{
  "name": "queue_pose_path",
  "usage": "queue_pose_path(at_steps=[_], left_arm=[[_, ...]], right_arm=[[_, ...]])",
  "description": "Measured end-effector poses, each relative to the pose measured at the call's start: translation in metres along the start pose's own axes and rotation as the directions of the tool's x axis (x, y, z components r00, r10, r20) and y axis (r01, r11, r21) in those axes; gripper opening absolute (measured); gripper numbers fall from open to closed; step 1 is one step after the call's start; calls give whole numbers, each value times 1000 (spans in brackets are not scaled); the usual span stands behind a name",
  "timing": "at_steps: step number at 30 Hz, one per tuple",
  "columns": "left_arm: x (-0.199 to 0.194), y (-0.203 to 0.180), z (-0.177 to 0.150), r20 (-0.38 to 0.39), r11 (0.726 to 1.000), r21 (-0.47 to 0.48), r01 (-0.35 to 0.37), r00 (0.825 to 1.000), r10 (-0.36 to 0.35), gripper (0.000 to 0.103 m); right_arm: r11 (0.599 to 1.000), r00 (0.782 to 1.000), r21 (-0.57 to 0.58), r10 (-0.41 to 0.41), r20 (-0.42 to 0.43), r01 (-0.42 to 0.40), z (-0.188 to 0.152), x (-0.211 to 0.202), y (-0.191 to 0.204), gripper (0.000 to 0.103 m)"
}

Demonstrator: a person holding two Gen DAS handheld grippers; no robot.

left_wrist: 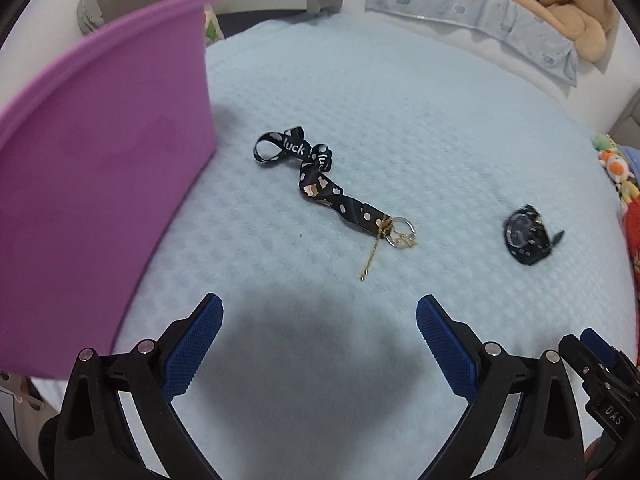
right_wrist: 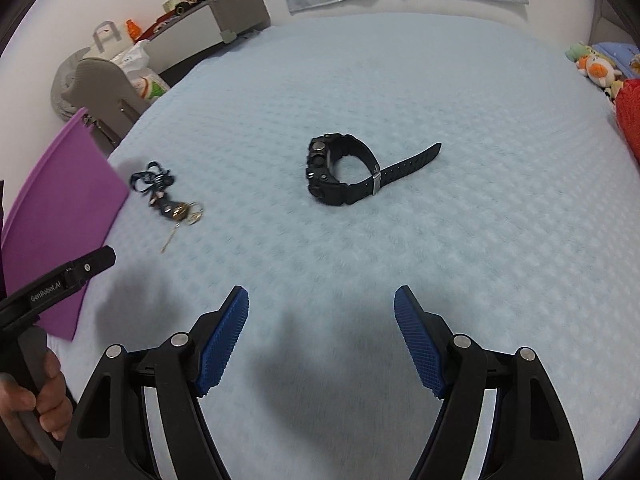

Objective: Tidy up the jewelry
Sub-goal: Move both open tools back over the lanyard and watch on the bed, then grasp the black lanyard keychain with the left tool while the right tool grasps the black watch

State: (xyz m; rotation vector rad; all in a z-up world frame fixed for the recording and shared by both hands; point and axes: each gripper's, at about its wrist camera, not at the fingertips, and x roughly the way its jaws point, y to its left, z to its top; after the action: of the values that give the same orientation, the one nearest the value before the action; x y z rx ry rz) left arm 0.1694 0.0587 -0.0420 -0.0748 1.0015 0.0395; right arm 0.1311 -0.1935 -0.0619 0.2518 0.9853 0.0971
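A black patterned lanyard strap (left_wrist: 316,176) with a key ring and thin gold chain (left_wrist: 394,236) lies on the light blue blanket (left_wrist: 400,120). It also shows in the right wrist view (right_wrist: 162,194). A black wristwatch (right_wrist: 340,170) lies to its right, strap extended; it also shows in the left wrist view (left_wrist: 526,236). A purple bin (left_wrist: 92,184) stands at the left; it shows in the right wrist view too (right_wrist: 60,216). My left gripper (left_wrist: 318,312) is open and empty, short of the lanyard. My right gripper (right_wrist: 322,304) is open and empty, short of the watch.
A teddy bear (left_wrist: 580,12) and a blue pillow (left_wrist: 480,12) lie at the bed's far edge. Small plush toys (right_wrist: 596,66) and a red object (right_wrist: 630,108) sit at the right edge. A grey cabinet (right_wrist: 216,20) stands beyond the bed at left.
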Motion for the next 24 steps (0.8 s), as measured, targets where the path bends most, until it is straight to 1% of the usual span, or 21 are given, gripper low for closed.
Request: queue_pose_path(at_steps=[4,11,18,19,21,24], left_arm=[[26,-4,12,-8,1000,0,-12,1000,12,96],[59,-12,30,-19,1000,3,-20,1000,20,96],[82,-22,42,-14,999,26,-33,999,33,96],[86,-23,43,-15,999,26,-34,999,34,96],[93,-23,46,-20,999,26,-41,999,41,96],[103,-23,51,-29,999,21,-43,999,44,96]], right_arm=[[999,1000,34,-2,-4,2,16,22,-7,72],[999,1000,28,-21,-17,22,43,59,-11,72],[996,996,15,-84,-20,85,59,87,-11,72],[996,996,11,-93,-15,93,61,89,-11,72],[995,995,6,-99,-9,99,66,95,-10,76],[993,993,-7,-122,0,122,70,103,-11,78]])
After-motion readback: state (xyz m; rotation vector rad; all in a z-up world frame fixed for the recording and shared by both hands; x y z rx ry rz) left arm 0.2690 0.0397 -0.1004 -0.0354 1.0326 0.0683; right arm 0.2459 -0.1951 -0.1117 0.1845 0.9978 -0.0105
